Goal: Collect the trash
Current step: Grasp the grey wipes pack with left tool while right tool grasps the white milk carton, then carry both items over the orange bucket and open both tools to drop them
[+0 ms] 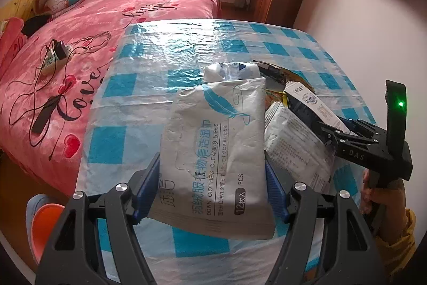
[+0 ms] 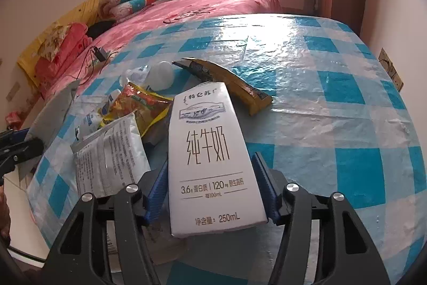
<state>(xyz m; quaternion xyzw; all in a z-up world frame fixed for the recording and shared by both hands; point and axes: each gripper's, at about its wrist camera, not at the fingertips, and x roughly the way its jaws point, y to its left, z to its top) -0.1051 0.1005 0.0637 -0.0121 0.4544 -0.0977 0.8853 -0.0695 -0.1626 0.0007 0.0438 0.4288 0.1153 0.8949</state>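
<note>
The left tool (image 1: 212,186) pinches a flat, crinkled grey wipes pack (image 1: 213,151) between its ribbed blue pads, held above the counter (image 1: 165,52) with its glossy blue-and-white checked plastic cover. The right tool (image 2: 210,191) grips a smooth white boxy milk carton (image 2: 210,151). On the counter lie a yellow foil wrapper (image 2: 232,82), a crumpled orange packet (image 2: 141,103) and a printed white pouch (image 2: 112,148). A pink bed (image 1: 80,50) stands beside the counter.

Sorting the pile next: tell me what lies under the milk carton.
The milk carton lies over the checked tablecloth, its left edge beside a white printed packet and orange wrapper. Anything directly beneath the carton is covered.
</note>
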